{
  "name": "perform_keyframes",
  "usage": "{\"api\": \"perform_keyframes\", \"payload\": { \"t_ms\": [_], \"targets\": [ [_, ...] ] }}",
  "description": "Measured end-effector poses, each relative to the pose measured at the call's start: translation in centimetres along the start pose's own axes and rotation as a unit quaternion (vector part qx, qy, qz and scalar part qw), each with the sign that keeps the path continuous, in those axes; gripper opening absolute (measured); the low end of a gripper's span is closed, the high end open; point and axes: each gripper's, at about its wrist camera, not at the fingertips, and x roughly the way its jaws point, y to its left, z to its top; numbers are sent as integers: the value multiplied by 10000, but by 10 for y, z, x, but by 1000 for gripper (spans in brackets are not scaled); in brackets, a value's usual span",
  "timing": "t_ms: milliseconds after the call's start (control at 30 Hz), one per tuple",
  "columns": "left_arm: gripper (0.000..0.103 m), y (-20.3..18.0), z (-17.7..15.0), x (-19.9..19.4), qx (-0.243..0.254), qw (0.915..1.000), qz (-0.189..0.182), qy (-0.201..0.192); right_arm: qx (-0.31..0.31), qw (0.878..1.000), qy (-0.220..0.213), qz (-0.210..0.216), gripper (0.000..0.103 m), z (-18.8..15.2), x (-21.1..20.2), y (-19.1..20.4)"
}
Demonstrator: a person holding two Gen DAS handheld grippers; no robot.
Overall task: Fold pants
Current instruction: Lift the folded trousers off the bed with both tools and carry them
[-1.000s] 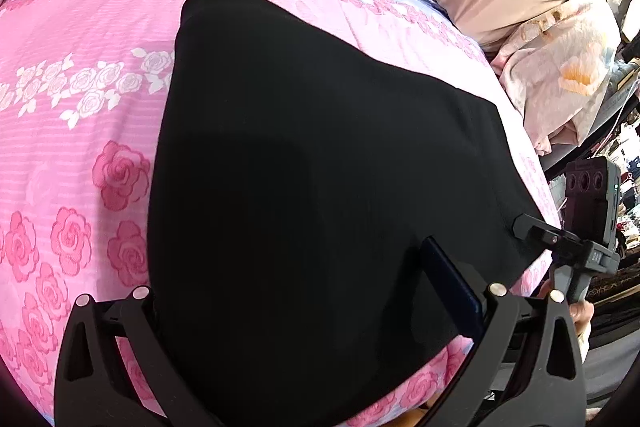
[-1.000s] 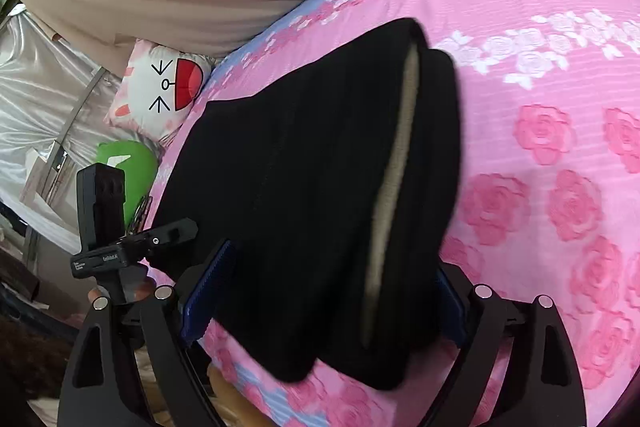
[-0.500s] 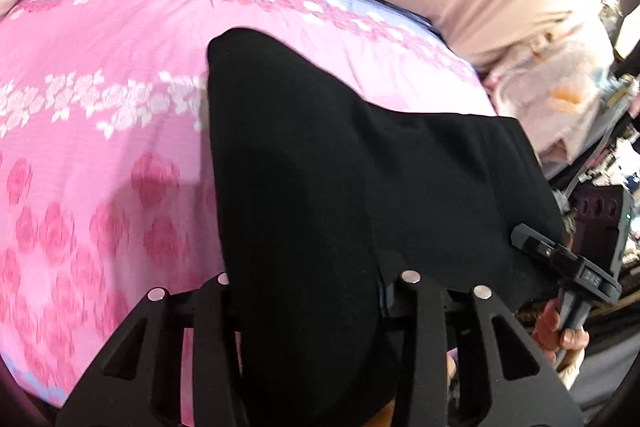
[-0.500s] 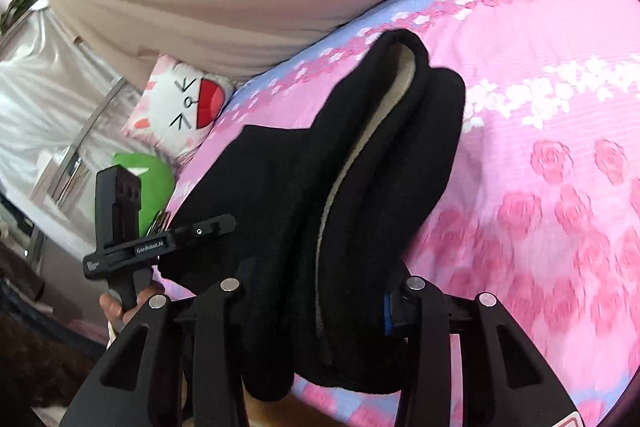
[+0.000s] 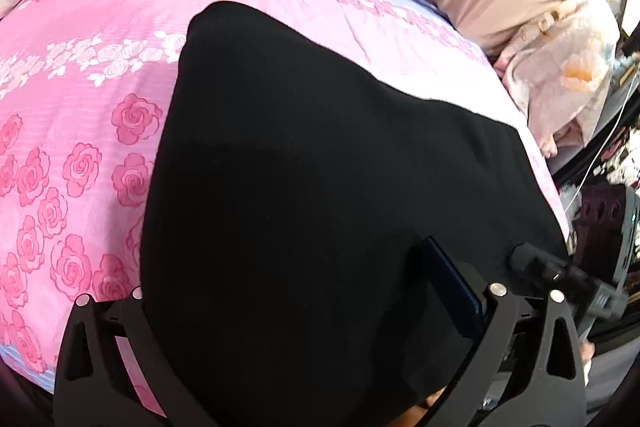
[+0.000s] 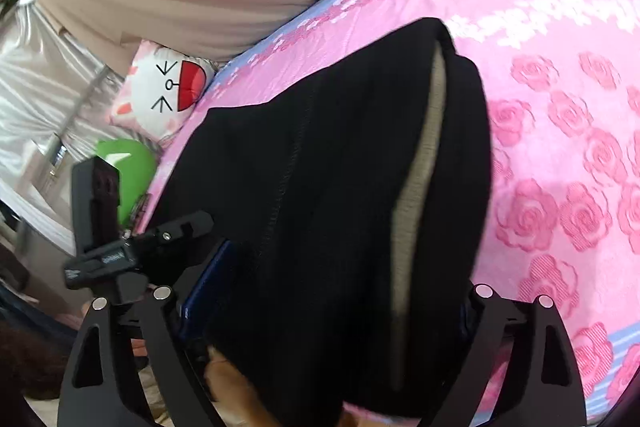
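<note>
Pants (image 5: 320,195), black, lie folded on the bed (image 5: 80,115) at its near edge, under both tongs. Your left tongs (image 5: 308,291) and right tongs (image 6: 324,291) have just sprung apart, cloth between but unpinched. Smooth the fold before regripping. Left pads, waistband and hem are hidden; the right view is blurred

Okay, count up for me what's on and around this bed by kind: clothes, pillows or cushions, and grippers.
Clothes: 1, the black pants
Cushions: 2, the cartoon-face cushion and the green cushion
Grippers: 2, the left gripper and the right gripper
Total: 5
</note>
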Motion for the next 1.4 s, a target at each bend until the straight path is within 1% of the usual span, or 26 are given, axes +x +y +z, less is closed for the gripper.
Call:
{"api": "perform_keyframes", "payload": {
  "t_ms": [100, 167, 200, 233, 267, 300, 333, 367, 400, 433, 467, 533, 600, 700, 800, 833, 867, 933, 1033, 1167, 1400],
  "targets": [
    [98, 7, 2, -1, -139, 9998, -108, 3, 187, 9994, -190, 206, 88, 3, 1, -6],
    [97, 7, 2, -2, -162, 9998, -84, 11, 257, 9992, -209, 207, 88, 5, 0, -7],
    [95, 6, 1, -2, -155, 9999, -38, 15, 246, 9994, -188, 170, 86, 5, -1, -7],
    [89, 6, 0, -3, -165, 9998, 87, 1, 258, 9994, -202, 123, 78, 4, -1, -8],
    [81, 6, -1, -5, -194, 9997, 178, -24, 345, 9990, -260, 60, 61, 4, -1, -7],
    [76, 9, -4, -7, -193, 9996, 188, -26, 475, 9985, -278, 22, 56, 3, -1, -10],
    [68, 10, -4, -11, -228, 9996, 178, -39, 579, 9978, -288, 114, 49, 2, -2, -13],
    [60, 10, -4, -13, -230, 9996, 179, -50, 733, 9964, -333, 278, 46, 0, -5, -18],
    [56, 10, -3, -15, -203, 9996, 195, -59, 758, 9961, -341, 311, 45, 0, -7, -18],
    [48, 9, -3, -19, -192, 9996, 202, -71, 735, 9963, -349, 278, 44, -1, -8, -16],
    [43, 7, -2, -21, -170, 9996, 225, -79, 703, 9966, -356, 227, 43, -1, -9, -13],
    [39, 3, -3, -27, -129, 9995, 261, -98, 633, 9973, -355, 146, 42, 0, -12, -7],
    [38, -3, -4, -34, -63, 9994, 316, -125, 594, 9974, -365, 191, 42, 2, -18, 1],
    [37, -6, -9, -43, -6, 9997, 207, -116, 451, 9984, -310, 153, 42, 0, -27, 10],
    [38, -4, -12, -34, 12, 9995, 304, -29, 495, 9986, -159, 10, 43, -6, -19, 2],
    [38, -2, -12, -30, -48, 9995, 310, 7, 541, 9984, -139, -4, 44, -7, -16, -2],
    [38, -1, -12, -30, -72, 9995, 299, 5, 666, 9976, -147, 78, 44, -9, -13, -7],
    [38, -4, -11, -33, -25, 9995, 315, -7, 743, 9969, -183, 174, 44, -9, -14, -11],
    [38, -9, -11, -36, 67, 9991, 406, -55, 641, 9976, -243, 83, 43, -9, -18, -7],
    [37, -18, -11, -47, 202, 9985, 487, -173, 456, 9980, -429, 51, 42, -6, -32, 4],
    [37, -33, -9, -74, 381, 9976, 429, -389, 91, 9975, -689, 99, 41, -1, -58, 29]
  ]
}}
